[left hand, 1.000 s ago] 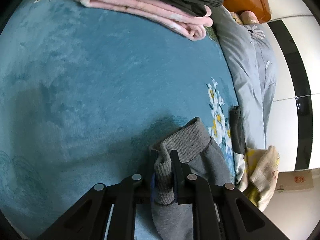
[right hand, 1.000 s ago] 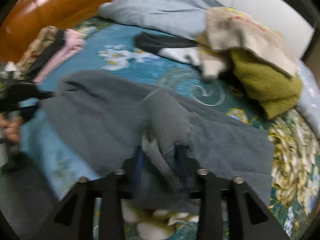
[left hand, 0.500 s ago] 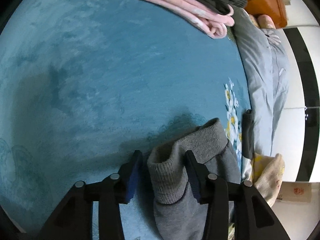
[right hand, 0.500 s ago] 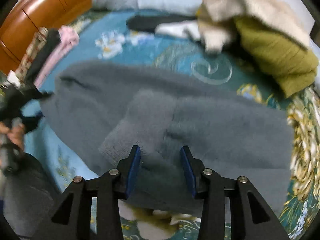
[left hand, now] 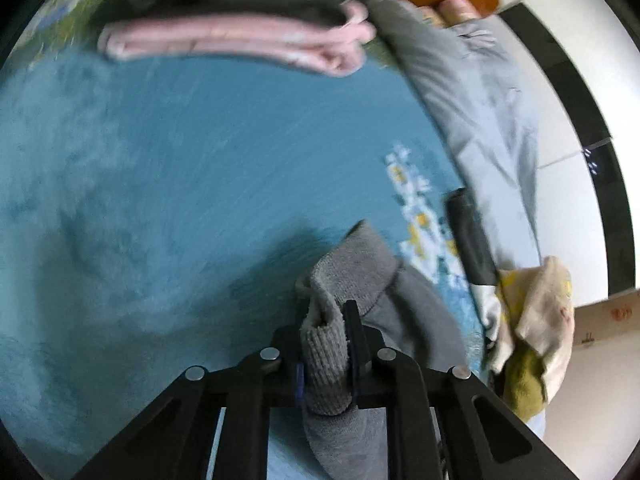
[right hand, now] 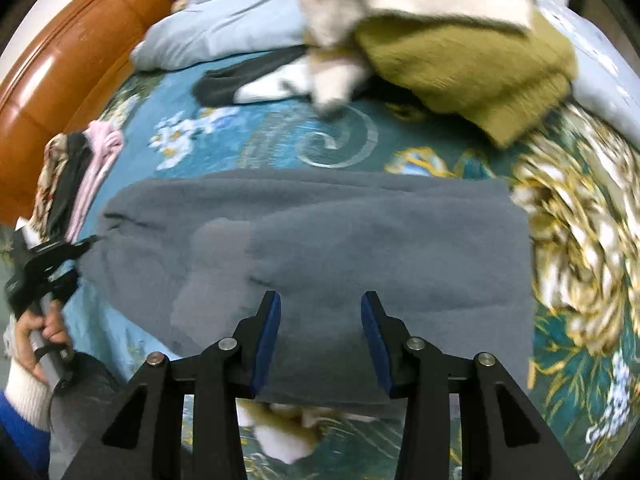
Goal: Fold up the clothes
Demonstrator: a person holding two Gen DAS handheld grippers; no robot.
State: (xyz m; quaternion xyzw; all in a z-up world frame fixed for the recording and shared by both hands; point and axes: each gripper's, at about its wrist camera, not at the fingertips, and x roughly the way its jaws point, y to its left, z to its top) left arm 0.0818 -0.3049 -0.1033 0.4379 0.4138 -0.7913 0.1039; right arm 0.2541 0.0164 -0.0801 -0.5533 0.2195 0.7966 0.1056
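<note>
While our left gripper (left hand: 326, 350) pinched the grey garment's (right hand: 320, 236) cuff (left hand: 348, 272), our right gripper (right hand: 320, 332) gaped empty; folded clothes (left hand: 240, 36) lay beyond.

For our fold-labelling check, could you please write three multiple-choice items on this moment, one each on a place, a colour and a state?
1. Where does the folded pink garment lie?
A. under a dark garment
B. on the floor
C. inside a drawer

2. What colour is the garment spread below the right claw?
A. red
B. grey
C. white

3. What is the left claw doing?
A. standing open and empty
B. gripping a pillow
C. clamping the grey ribbed cuff

Answers: 1 A, dark cloth lies stacked on it; 2 B, its whole surface looks grey; 3 C, cuff fabric is pinched between its fingers.
</note>
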